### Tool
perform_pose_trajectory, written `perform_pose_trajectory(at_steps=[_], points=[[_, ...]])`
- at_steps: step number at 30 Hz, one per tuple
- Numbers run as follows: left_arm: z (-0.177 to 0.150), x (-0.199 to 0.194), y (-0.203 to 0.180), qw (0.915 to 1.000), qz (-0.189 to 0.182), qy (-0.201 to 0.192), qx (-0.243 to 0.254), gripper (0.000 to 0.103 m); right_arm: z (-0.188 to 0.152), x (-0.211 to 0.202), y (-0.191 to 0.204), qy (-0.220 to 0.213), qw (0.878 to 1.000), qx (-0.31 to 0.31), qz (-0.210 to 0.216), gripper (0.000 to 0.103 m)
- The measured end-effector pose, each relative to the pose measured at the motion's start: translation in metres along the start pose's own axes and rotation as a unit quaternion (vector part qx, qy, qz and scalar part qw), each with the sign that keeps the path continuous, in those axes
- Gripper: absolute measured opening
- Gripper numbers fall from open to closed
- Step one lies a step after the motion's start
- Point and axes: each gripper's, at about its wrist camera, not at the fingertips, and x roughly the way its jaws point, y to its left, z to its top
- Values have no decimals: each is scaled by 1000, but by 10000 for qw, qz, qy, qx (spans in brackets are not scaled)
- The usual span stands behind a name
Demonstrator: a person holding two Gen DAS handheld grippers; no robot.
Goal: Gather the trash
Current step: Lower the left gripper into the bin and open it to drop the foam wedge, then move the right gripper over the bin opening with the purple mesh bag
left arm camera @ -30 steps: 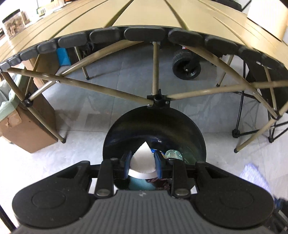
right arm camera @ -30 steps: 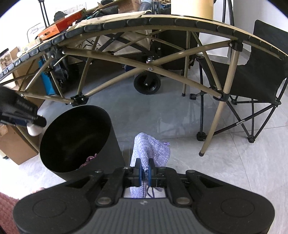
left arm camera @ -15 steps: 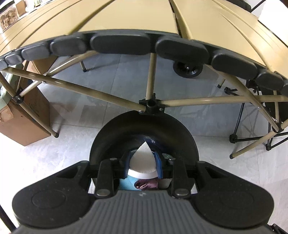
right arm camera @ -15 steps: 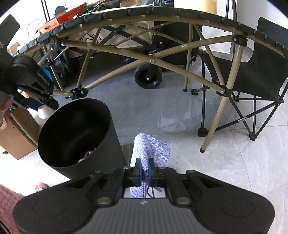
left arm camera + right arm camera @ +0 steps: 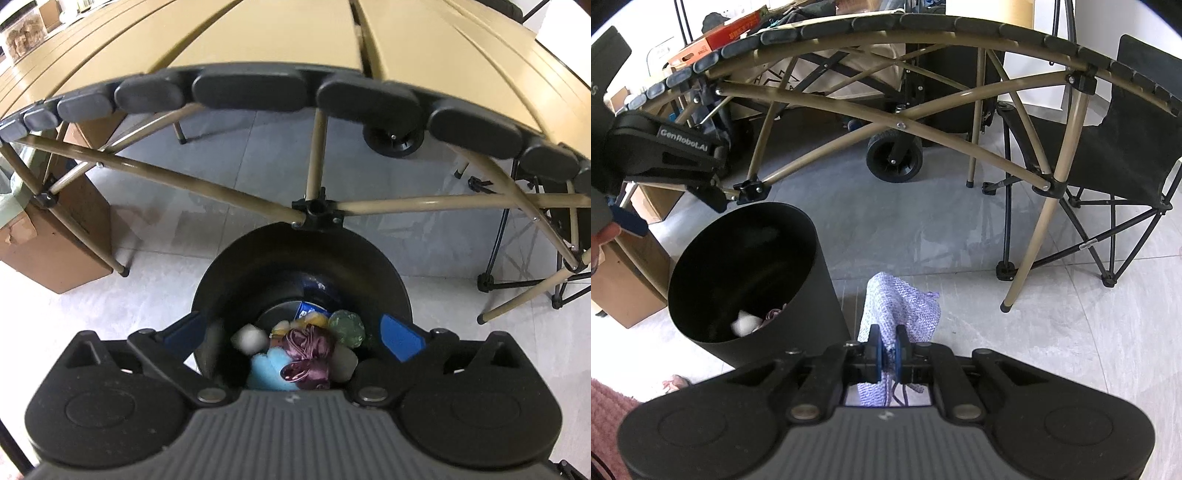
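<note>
Bin [image 5: 258,273]: contents partly hidden by gripper body.
Left gripper [image 5: 291,332]: spread wide above bin, empty.
Right gripper [image 5: 888,349]: clamped on purple cloth [image 5: 901,306], beside bin.

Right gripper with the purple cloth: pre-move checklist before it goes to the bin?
1. Right gripper shut on the purple cloth: ok.
2. Black bin upright with its mouth open: ok.
3. Left gripper has let go, fingers spread wide, nothing between them: ok.
4. Left gripper out of the drop path: not ok, it hangs over the bin mouth.
5. Room in the bin: ok, the trash lies low at the bottom.
6. Cloth hanging free of the floor: cannot tell.
</note>
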Motion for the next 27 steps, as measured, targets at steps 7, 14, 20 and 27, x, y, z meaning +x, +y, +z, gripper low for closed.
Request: perform_pose_trajectory(at_steps=[7,14,20,27], points=[[-1,-3,2,10000,-57,39,61,103,0,-1,1,-10,10000,-10,2,6],[-4,2,6,9994,-88,322,105,103,2,-3,4,-49,10000,-23,9,6],[-9,10,13,9977,-94,660,130,103,6,-5,10,-109,9999,-57,21,6],[-13,10,28,9970,-83,759,139,103,11,-10,17,-241,9997,-37,76,6]])
